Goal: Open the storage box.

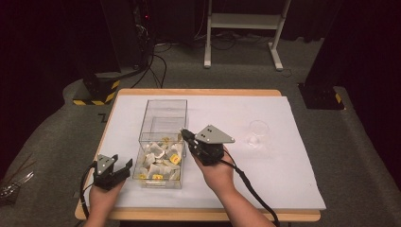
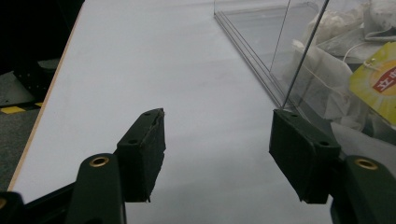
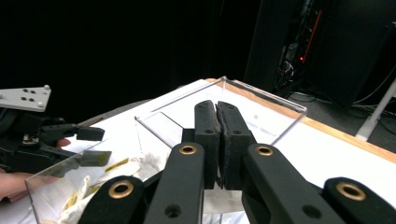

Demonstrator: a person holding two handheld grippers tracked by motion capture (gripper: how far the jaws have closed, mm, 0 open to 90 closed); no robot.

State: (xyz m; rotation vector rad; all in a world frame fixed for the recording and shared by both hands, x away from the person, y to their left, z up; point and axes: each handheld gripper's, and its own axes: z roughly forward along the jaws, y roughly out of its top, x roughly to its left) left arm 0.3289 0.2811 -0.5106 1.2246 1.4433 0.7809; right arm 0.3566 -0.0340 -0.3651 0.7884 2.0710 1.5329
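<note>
Over the clear box (image 1: 162, 142), my right gripper (image 1: 185, 134) hangs clenched, empty.
Left gripper (image 1: 113, 163) spread beside it; tea bags (image 1: 161, 161) all inside, glass (image 1: 257, 133) unfilled.

Legible text is limited to one item. In the left gripper view, at the 3 o'clock edge, a yellow tea-bag tag (image 2: 379, 84) inside the clear plastic box (image 2: 261, 42) carries a red band with white Chinese characters; "立" is readable, the rest is cut off. In the high view, tags (image 1: 174, 159) are too small to read.
</note>
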